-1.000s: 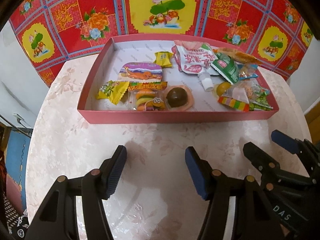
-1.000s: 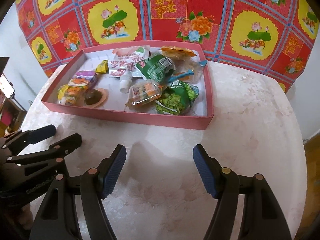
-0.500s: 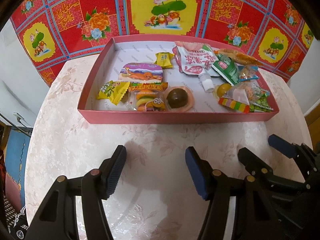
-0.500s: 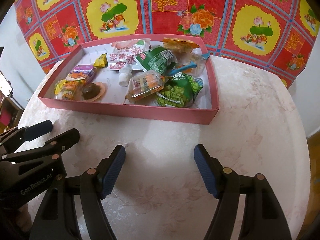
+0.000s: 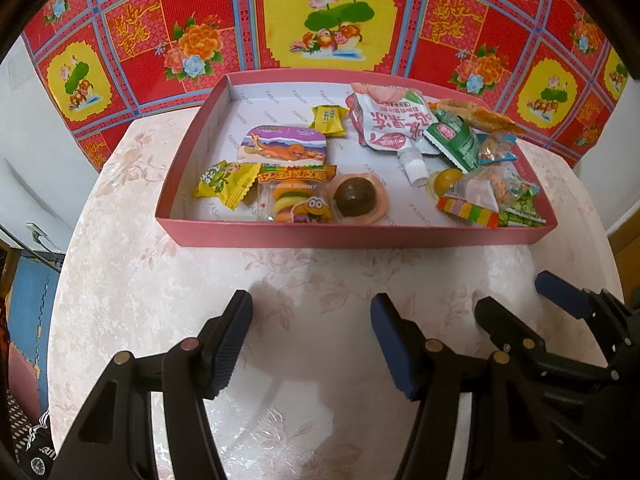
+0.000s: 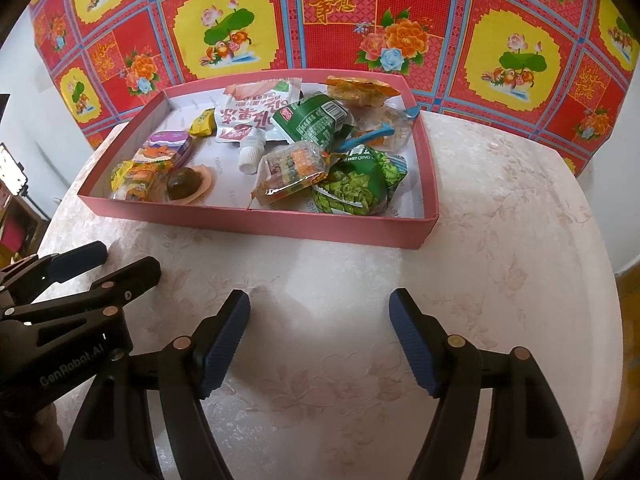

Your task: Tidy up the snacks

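Note:
A shallow pink tray (image 5: 360, 236) (image 6: 256, 220) sits at the far side of the table with several snack packs in it. A purple tin (image 5: 286, 150), a gummy pack (image 5: 296, 196) and a brown sweet (image 5: 356, 198) lie in its left part. A white spout pouch (image 5: 390, 120) (image 6: 250, 120) and green packs (image 6: 354, 184) lie in its right part. My left gripper (image 5: 312, 320) is open and empty above the table, short of the tray. My right gripper (image 6: 320, 316) is open and empty beside it, also short of the tray.
The table has a pale floral cloth (image 5: 312, 276) (image 6: 500, 208). A red and yellow patterned cloth (image 5: 332, 20) hangs behind the tray. Each gripper shows in the other's view, the right one (image 5: 560, 320) and the left one (image 6: 80, 276).
Both grippers have drawn slightly closer to the tray and stay open. The snacks have not moved.

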A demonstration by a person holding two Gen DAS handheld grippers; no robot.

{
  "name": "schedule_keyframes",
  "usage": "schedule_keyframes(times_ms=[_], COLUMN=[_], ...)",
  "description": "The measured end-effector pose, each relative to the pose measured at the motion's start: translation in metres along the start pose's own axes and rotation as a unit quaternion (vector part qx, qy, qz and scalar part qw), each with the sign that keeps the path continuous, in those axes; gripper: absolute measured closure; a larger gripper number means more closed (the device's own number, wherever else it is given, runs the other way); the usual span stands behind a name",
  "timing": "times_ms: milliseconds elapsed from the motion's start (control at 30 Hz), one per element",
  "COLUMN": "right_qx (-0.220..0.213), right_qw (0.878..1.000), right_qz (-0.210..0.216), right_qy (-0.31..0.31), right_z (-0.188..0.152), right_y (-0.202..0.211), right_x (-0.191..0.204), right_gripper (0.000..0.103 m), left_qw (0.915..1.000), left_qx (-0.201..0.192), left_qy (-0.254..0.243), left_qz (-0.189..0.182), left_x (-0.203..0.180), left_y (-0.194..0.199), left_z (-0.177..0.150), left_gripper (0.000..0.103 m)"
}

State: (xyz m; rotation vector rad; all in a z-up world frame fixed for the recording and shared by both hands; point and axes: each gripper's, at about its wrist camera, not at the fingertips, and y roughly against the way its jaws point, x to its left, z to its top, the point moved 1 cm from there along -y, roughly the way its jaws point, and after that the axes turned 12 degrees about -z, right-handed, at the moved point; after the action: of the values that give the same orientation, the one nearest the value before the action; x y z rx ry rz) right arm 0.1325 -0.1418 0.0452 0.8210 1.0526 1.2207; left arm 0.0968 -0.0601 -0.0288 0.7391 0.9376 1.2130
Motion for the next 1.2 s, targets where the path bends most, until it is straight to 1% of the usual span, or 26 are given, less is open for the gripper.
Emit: schedule_keyframes(times_ms=[1200], right_qx=[0.0], right_qw=[1.0], right_qz=[0.001], right_qy=[-0.003], right_z=[-0.0019], right_y=[-0.0002], right_x=[-0.0008], right_gripper=[0.028], left_qw=[1.0], left_qx=[-0.002], left_qy=[0.005], left_qz=[-0.003], left_x=[0.0009], left_y=[0.0005], left_z=[-0.0006], left_gripper=[0.038])
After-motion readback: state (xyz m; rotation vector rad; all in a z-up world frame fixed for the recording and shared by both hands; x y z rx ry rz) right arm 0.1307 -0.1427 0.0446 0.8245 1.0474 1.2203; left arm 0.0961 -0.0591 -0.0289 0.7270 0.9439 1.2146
